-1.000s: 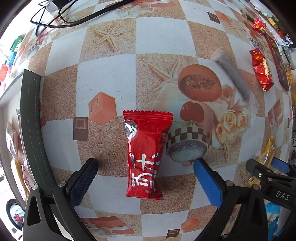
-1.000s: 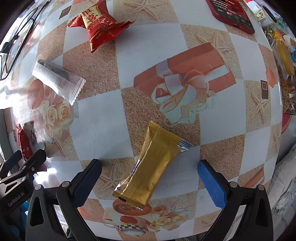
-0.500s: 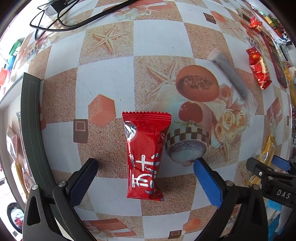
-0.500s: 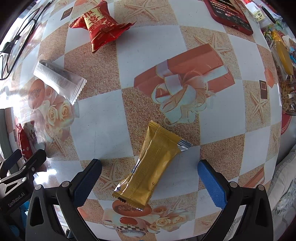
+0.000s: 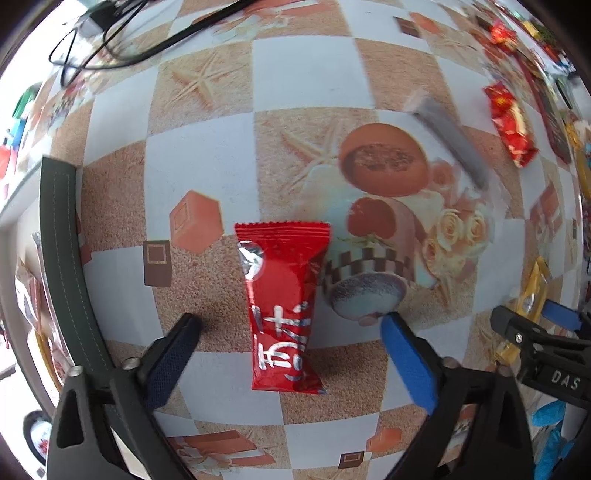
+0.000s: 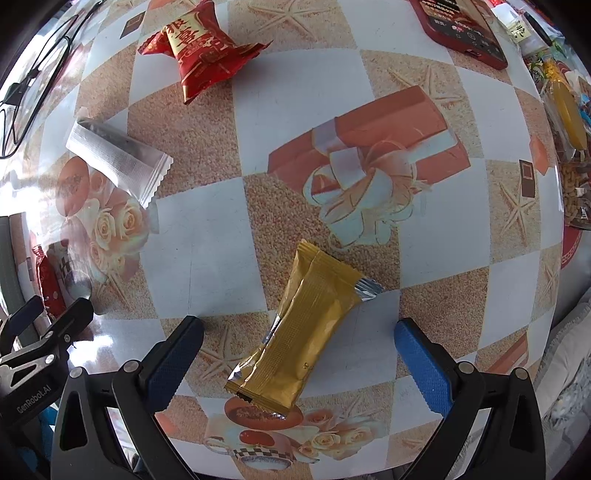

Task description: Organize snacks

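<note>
A red snack packet (image 5: 284, 306) with silver lettering lies flat on the patterned tablecloth. My left gripper (image 5: 291, 319) points straight down over it. Its jaws are closing with the packet's lower half between them, and a gap remains on each side of the packet. A gold packet (image 6: 306, 332) lies at an angle on the cloth. My right gripper (image 6: 298, 324) stands open around it, with both fingers well clear of the wrapper. The gold packet (image 5: 535, 280) also shows at the right edge of the left wrist view.
A silver packet (image 6: 118, 158) and a red packet with a gold label (image 6: 199, 48) lie further back. A red phone (image 6: 461, 29) and bagged snacks (image 6: 569, 110) sit at the far right. Black cables (image 5: 110, 44) run at the back left. A grey band (image 5: 62, 258) lines the left edge.
The left gripper's fingers have drawn slightly inward around the red packet. The right gripper and the gold packet have not moved.
</note>
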Demonstrator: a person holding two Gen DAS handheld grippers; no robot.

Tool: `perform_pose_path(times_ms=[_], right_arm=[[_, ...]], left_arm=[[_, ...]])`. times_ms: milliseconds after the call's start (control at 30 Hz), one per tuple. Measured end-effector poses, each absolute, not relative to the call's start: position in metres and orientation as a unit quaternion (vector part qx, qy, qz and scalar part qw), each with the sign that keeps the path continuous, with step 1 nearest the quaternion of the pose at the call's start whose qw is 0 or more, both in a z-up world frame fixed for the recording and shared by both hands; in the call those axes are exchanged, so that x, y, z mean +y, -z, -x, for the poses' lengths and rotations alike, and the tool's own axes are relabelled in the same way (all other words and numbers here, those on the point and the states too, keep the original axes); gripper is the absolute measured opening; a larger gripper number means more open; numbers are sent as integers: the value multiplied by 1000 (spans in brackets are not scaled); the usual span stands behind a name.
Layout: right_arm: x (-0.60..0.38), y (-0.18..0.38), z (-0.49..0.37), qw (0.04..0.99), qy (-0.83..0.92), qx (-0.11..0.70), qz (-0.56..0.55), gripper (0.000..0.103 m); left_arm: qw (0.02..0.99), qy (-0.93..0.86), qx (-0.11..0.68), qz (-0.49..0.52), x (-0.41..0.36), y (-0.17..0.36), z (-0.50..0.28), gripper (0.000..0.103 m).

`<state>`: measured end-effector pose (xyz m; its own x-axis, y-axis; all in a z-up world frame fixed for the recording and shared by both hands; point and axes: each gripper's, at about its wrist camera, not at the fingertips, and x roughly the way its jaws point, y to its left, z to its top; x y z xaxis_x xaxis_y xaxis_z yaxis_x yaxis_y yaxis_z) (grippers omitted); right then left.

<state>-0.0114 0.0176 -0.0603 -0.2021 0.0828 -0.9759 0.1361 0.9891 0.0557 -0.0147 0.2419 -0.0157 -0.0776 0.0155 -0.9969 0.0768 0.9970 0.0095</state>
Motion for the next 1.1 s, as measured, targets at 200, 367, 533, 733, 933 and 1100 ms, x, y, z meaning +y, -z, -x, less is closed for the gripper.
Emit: perform_pose_path(times_ms=[200, 367, 533, 733, 933, 1100], right_arm=[[25, 43, 19, 646, 16, 761, -61, 64], [29, 32, 26, 652, -4, 753, -89, 23], [26, 21, 43, 656, -13, 739, -151, 24], [43, 5, 64, 659, -7, 733, -167, 24], [83, -16, 72, 668, -19, 725, -165, 23], [123, -34, 63, 679, -42, 717, -150, 23]], left_arm=[[692, 64, 716, -62, 226, 1, 16, 49], [689, 100, 715, -65, 226, -5, 15, 22], [695, 118, 707, -53, 246, -16, 25, 22], [714, 137, 685, -42, 270, -44, 35, 22], [730, 143, 667, -35, 299, -72, 57, 22], [740, 135, 658, -24, 331, -86, 66, 22]])
